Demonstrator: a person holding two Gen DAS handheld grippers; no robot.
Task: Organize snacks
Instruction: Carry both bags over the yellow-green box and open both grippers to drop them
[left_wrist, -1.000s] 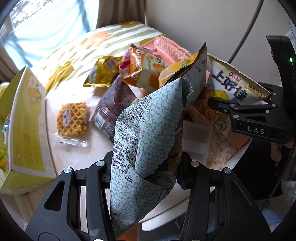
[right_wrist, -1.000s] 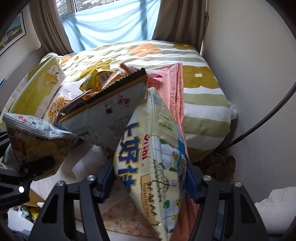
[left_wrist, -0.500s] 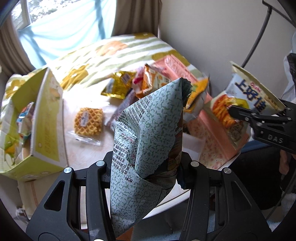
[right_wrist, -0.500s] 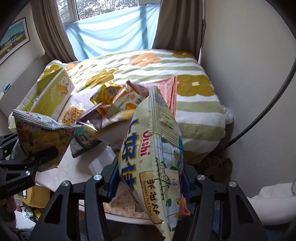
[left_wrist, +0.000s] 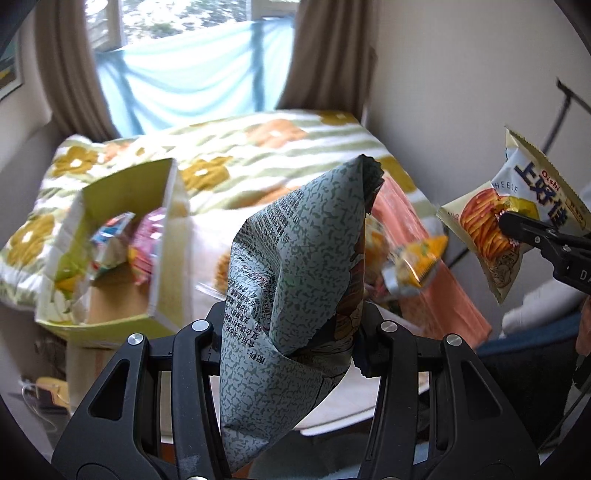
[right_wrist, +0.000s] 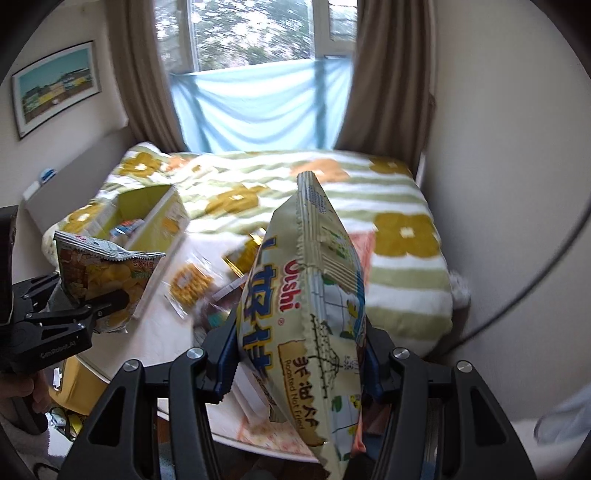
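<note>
My left gripper (left_wrist: 291, 332) is shut on a grey-green patterned chip bag (left_wrist: 295, 280) and holds it upright in the air. The same bag (right_wrist: 99, 277) and gripper (right_wrist: 88, 306) show at the left of the right wrist view. My right gripper (right_wrist: 299, 358) is shut on a cream Oishi snack bag (right_wrist: 306, 306), lifted above the table; it also shows at the right of the left wrist view (left_wrist: 506, 214). A green cardboard box (left_wrist: 162, 236) with several snacks inside stands open at the left. Loose snacks, among them a waffle pack (right_wrist: 190, 284), lie on the white table (right_wrist: 155, 332).
A small yellow-orange packet (left_wrist: 417, 266) is blurred in mid-air over the pink cloth (left_wrist: 436, 280). Behind the table is a bed with a flowered green-striped blanket (right_wrist: 332, 192). A wall stands close on the right (right_wrist: 498, 184). A window with curtains is at the back.
Both grippers have lifted their bags up and back from the snack pile. The piled snacks have dropped away, and the box and window have come into view.
</note>
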